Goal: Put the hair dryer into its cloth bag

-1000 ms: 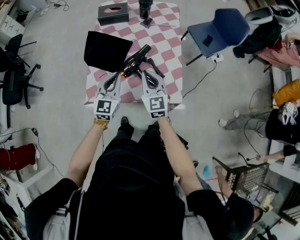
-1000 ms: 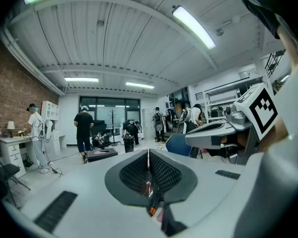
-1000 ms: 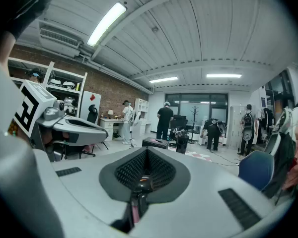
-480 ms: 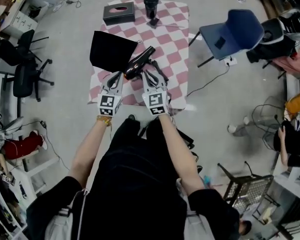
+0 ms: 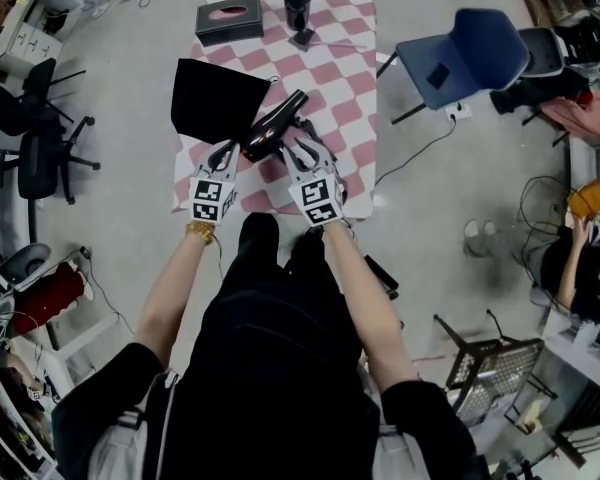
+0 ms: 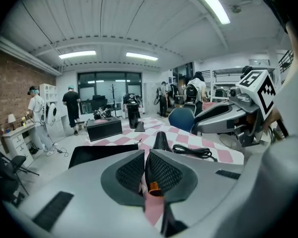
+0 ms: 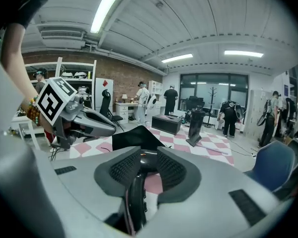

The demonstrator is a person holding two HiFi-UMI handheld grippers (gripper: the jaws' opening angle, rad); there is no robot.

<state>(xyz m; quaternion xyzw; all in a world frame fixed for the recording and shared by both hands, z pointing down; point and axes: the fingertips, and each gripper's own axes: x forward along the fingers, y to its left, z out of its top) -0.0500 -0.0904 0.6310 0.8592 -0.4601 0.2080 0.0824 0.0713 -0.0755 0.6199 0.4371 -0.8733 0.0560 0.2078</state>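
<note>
**Hair dryer beside its bag, right jaws loosening**

A table (image 5: 340, 78) under a pink-and-white checked cloth is carrying everything. The black cloth bag (image 5: 212, 100) is lying flat at its left side. The black hair dryer (image 5: 275, 125) is sitting just beside the bag's right edge, nozzle pointing away from the person.

The right gripper (image 7: 148, 165) is straddling the dryer's handle. Its jaws have just been opening, and a gap is showing beside the handle. The left gripper (image 6: 145, 162) is keeping its pads almost together at the dryer's rear end, an orange part showing in the slit. Black-and-white square markers are facing up on both grippers' cubes.
</note>
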